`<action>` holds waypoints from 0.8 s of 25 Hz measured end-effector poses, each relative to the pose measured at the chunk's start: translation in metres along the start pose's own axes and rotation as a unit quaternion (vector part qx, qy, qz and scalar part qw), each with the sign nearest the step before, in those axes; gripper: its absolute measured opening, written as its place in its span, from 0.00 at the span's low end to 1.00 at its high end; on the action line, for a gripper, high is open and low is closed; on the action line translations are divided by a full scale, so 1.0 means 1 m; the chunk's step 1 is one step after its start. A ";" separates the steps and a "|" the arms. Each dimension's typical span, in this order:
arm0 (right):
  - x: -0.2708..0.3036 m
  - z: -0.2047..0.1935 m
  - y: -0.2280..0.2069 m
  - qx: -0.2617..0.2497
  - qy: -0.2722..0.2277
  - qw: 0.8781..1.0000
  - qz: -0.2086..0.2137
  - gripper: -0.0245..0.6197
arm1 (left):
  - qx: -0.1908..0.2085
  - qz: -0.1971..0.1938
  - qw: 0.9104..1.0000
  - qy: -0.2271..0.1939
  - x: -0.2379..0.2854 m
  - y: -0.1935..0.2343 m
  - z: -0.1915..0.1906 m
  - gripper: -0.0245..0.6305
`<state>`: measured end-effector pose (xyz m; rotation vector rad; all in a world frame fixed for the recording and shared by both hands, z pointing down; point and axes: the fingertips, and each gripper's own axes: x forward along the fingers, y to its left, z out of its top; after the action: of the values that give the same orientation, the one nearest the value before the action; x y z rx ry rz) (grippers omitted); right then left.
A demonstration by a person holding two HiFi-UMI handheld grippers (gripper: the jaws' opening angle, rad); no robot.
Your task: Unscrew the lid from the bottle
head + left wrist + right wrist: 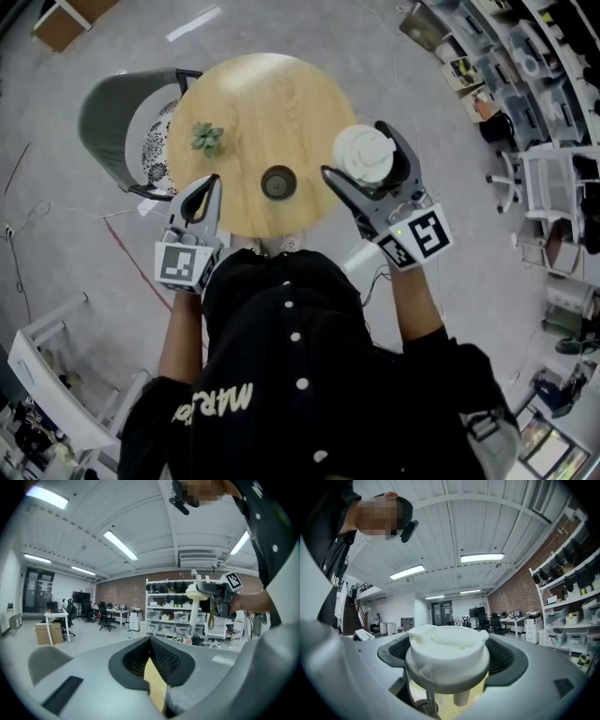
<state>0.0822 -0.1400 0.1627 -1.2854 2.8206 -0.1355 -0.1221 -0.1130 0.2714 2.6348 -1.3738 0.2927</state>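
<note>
My right gripper (356, 150) is raised above the round wooden table (244, 94) and shut on the white lid (366, 155). In the right gripper view the lid (447, 651) fills the space between the dark pads, a short stem hanging under it. The dark bottle (278, 182) stands upright near the table's front edge, seen from above with its mouth uncovered. My left gripper (210, 182) hangs at the table's front left edge, shut with nothing in it; its pads (161, 656) meet. From the left gripper view the lid (200, 592) shows in the other gripper, off to the right.
A small green plant (206, 137) sits on the table's left part. A grey chair (112, 122) stands against the table's left side. Shelves with bins (525, 66) and a white chair (548, 178) line the right; a white crate (47, 375) is lower left.
</note>
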 end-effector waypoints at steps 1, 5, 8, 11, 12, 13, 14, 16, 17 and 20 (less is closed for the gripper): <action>-0.007 0.013 -0.005 -0.001 -0.002 1.000 -0.010 0.78 | -0.016 0.009 1.000 -0.007 -0.005 -0.001 0.021 0.04; -0.033 0.051 -0.020 -0.010 -0.014 0.999 -0.045 0.78 | -0.040 0.026 0.998 -0.030 -0.018 -0.006 0.085 0.04; -0.031 0.033 -0.026 -0.023 -0.021 0.997 -0.074 0.78 | -0.036 0.047 0.997 -0.053 -0.023 0.017 0.088 0.04; -0.039 0.034 -0.032 -0.041 -0.023 0.994 -0.097 0.78 | -0.015 0.075 0.995 -0.069 -0.036 0.026 0.108 0.04; -0.041 0.034 -0.035 -0.049 -0.022 0.993 -0.105 0.78 | -0.004 0.088 0.993 -0.074 -0.041 0.029 0.114 0.04; -0.043 0.034 -0.037 -0.055 -0.021 0.992 -0.112 0.78 | 0.005 0.103 0.992 -0.078 -0.046 0.034 0.120 0.04; -0.044 0.034 -0.038 -0.056 -0.022 0.991 -0.118 0.78 | 0.013 0.117 0.990 -0.082 -0.051 0.038 0.124 0.04; -0.047 0.034 -0.041 -0.054 -0.024 0.990 -0.127 0.78 | 0.021 0.136 0.987 -0.087 -0.061 0.046 0.128 0.04; -0.049 0.034 -0.042 -0.055 -0.024 0.990 -0.130 0.78 | 0.021 0.140 0.986 -0.089 -0.063 0.049 0.130 0.04; -0.051 0.034 -0.045 -0.060 -0.023 0.988 -0.138 0.78 | 0.018 0.142 0.985 -0.095 -0.064 0.058 0.132 0.04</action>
<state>0.1516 -0.1330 0.1336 -1.6785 2.6337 0.0566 -0.1924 -0.1249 0.1303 2.5452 -1.8265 0.1010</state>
